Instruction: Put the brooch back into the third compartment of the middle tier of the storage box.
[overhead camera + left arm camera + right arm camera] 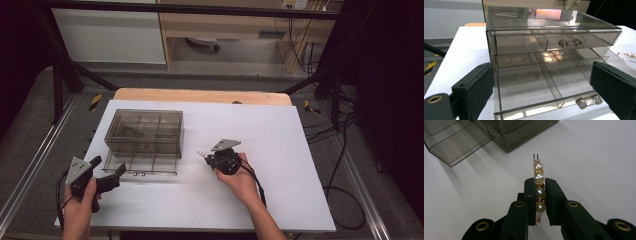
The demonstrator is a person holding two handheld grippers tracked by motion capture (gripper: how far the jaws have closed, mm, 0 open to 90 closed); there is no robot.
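R gripper (539,195) is clamping pearl clip (539,185) above table, just right of organizer (144,134). L gripper (107,172) is waiting open by pulled-out bottom drawer (544,100). Pickup done; stowing in drawer pending.

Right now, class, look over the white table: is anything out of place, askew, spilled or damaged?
Nothing looks spilled or broken. The smoky clear plastic drawer box stands upright; its bottom drawer is pulled out and looks empty, the upper drawer closed. The pearl-and-gold hair clip is off the table, clamped in the right gripper. The left gripper is open.
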